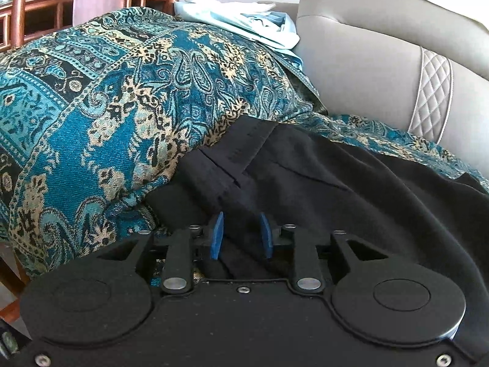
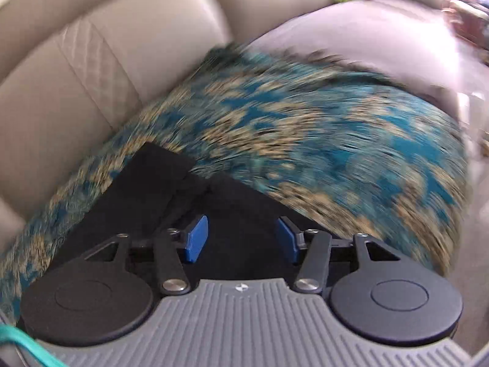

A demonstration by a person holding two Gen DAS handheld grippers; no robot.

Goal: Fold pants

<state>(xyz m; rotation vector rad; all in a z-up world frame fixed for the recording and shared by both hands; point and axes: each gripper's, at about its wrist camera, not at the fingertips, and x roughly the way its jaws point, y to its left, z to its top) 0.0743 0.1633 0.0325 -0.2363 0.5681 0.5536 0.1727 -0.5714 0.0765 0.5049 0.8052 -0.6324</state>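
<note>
The black pants [image 1: 305, 177] lie partly folded on the patterned sofa throw [image 1: 107, 107]; further folds likely remain. Left gripper [image 1: 241, 234] stands slightly parted, right gripper [image 2: 241, 238] wide, neither gripping.

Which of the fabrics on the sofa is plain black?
The pants, lying right in front of the left gripper. The throw is teal paisley, and the clothes pile is pale blue.

Sofa and its surroundings
We see a teal paisley throw [image 1: 122, 91] over a beige leather sofa [image 1: 382, 61], pale blue clothes [image 1: 244, 21] at upper centre, a wooden chair [image 1: 18, 9] upper left.
</note>
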